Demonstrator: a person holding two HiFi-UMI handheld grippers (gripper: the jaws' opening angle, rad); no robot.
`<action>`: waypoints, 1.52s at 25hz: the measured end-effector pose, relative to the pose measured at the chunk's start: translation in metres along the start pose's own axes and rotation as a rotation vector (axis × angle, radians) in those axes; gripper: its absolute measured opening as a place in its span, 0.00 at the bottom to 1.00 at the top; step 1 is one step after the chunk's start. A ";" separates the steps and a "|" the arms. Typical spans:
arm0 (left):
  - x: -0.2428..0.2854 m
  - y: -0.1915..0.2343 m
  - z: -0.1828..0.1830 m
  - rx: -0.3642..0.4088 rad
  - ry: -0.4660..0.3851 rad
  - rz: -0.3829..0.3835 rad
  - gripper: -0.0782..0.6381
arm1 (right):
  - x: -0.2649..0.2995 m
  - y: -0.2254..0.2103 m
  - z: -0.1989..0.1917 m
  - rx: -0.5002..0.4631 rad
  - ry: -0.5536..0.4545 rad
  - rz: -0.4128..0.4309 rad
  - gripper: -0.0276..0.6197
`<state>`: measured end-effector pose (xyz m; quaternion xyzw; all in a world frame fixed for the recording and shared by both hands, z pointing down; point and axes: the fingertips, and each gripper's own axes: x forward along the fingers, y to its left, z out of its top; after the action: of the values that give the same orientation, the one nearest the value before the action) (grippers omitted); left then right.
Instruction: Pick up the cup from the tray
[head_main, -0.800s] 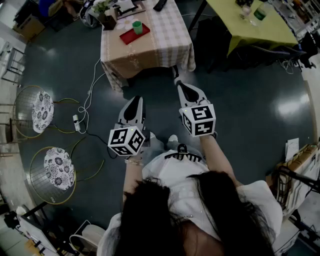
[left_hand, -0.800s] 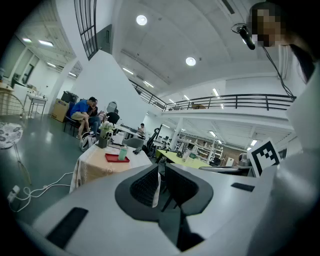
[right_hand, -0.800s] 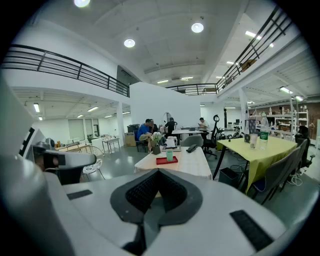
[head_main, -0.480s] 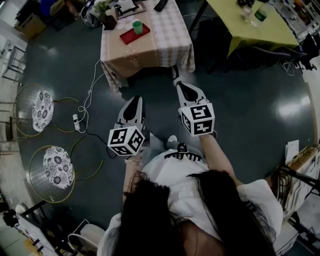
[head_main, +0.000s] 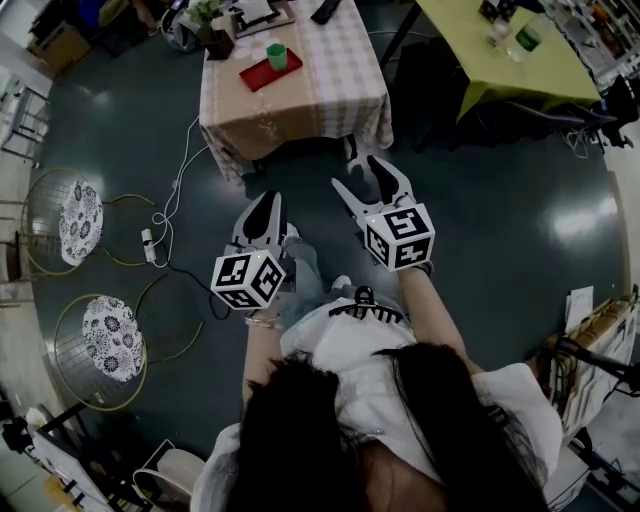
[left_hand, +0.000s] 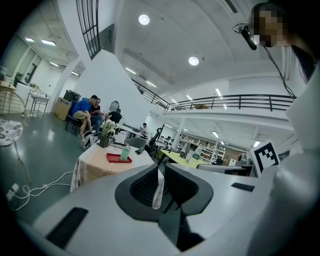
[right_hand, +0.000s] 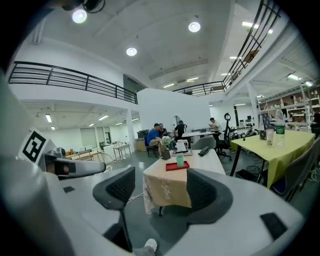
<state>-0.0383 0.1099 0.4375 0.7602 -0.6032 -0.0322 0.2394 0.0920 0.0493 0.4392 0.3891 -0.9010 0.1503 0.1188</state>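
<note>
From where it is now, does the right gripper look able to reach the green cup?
Probably not yet: the green cup sits on the red tray, across the floor from the right gripper; nothing stands between them.

cup (head_main: 277, 57) on tray (head_main: 256, 76) — on table (head_main: 335, 85)

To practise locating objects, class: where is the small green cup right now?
In the head view, the green cup stands on the flat red tray on the checked-cloth table, near the top of the picture, left of centre.
</note>
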 end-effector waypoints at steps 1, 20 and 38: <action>0.005 0.004 0.001 -0.001 0.001 -0.003 0.18 | 0.004 -0.001 0.001 -0.001 -0.001 0.001 0.52; 0.107 0.076 0.064 0.023 0.034 -0.050 0.18 | 0.113 -0.033 0.041 -0.013 0.046 -0.052 0.58; 0.159 0.135 0.098 0.045 0.096 -0.083 0.18 | 0.209 -0.041 0.063 -0.017 0.080 -0.066 0.67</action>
<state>-0.1496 -0.0918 0.4436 0.7903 -0.5597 0.0080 0.2492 -0.0238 -0.1401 0.4571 0.4113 -0.8835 0.1540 0.1632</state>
